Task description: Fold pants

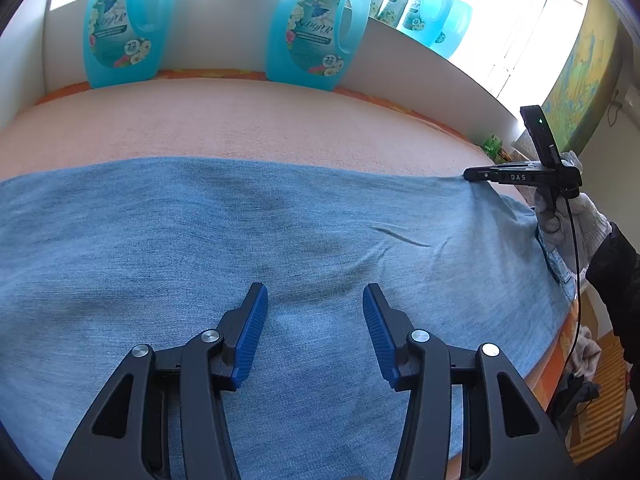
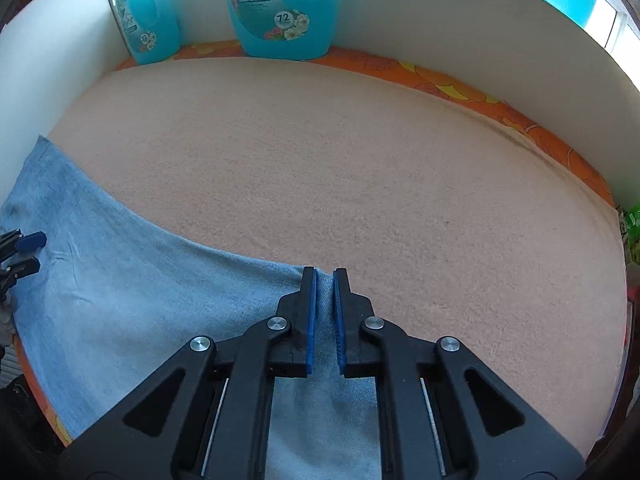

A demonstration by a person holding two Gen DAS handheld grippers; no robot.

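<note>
Light blue denim pants (image 1: 240, 240) lie spread flat across a peach towel-covered table (image 1: 240, 120). My left gripper (image 1: 315, 296) is open and empty, hovering just above the middle of the denim. My right gripper (image 2: 325, 280) is shut on the far edge of the pants (image 2: 120, 280), pinching the fabric between its blue pads. In the left wrist view the right gripper (image 1: 470, 174) shows at the right end of the pants, held by a gloved hand. The left gripper (image 2: 28, 252) shows at the left edge of the right wrist view.
Two blue detergent jugs (image 1: 124, 24) (image 1: 316, 28) stand along the white back wall; more stand behind the wall at the right (image 1: 436, 16). The orange patterned table edge (image 2: 440, 80) borders the towel. A green item (image 1: 493, 145) sits at the table's far right end.
</note>
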